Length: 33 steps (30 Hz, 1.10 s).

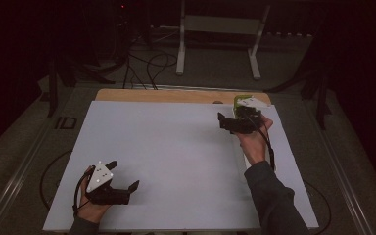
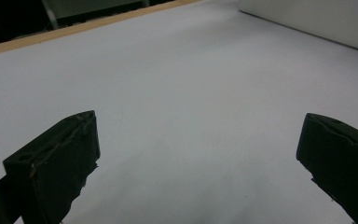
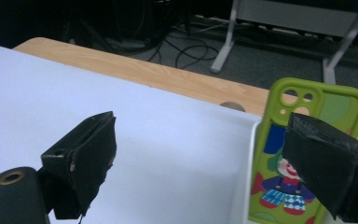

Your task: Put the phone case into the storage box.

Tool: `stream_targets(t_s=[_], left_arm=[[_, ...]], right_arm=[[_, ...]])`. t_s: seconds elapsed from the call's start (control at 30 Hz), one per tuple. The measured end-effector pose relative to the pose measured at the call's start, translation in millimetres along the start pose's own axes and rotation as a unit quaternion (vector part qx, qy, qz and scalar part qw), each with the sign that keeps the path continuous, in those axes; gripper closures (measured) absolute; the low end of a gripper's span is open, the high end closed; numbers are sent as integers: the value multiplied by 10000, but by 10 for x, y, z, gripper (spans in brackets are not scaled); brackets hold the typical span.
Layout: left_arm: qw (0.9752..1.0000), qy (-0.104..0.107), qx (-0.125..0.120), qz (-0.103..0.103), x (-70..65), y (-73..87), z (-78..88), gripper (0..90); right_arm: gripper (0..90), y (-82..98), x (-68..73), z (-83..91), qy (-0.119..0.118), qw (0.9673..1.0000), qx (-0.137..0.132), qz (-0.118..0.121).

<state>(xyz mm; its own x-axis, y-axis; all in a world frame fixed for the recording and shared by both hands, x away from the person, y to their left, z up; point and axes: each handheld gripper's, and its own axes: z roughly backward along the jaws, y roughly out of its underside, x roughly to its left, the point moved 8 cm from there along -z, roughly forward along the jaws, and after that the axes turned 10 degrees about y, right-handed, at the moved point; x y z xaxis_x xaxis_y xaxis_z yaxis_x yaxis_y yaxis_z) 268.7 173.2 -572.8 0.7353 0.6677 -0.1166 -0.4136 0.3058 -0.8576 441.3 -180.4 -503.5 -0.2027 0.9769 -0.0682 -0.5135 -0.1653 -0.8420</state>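
With both the right gripper [image 3: 200, 163] and left gripper [image 2: 198, 161] gaping empty, the leaning green phone case [image 3: 307, 154] may topple if nudged.

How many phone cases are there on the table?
1. A green phone case with a clown picture stands at the table's far right, beside the right gripper. Others may be hidden behind that hand.

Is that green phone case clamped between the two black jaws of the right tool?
No. The right tool stands wide open, with the green phone case behind one jaw only.
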Motion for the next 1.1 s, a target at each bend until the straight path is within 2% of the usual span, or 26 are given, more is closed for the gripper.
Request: stream_targets(t_s=[0.13, 0.57, 1.1], left_arm=[[10000, 4, 17, -10, -1, 3, -4, 0], [10000, 20, -17, 16, 0, -4, 4, 0], [10000, 4, -55, 28, 15, -11, 22, 0]], right_arm=[[96, 12, 93, 107, -145, 9997, -107, 135], [96, 129, 285, 320, -466, 9984, -227, 239], [96, 267, 396, 567, -841, 9955, -375, 238]])
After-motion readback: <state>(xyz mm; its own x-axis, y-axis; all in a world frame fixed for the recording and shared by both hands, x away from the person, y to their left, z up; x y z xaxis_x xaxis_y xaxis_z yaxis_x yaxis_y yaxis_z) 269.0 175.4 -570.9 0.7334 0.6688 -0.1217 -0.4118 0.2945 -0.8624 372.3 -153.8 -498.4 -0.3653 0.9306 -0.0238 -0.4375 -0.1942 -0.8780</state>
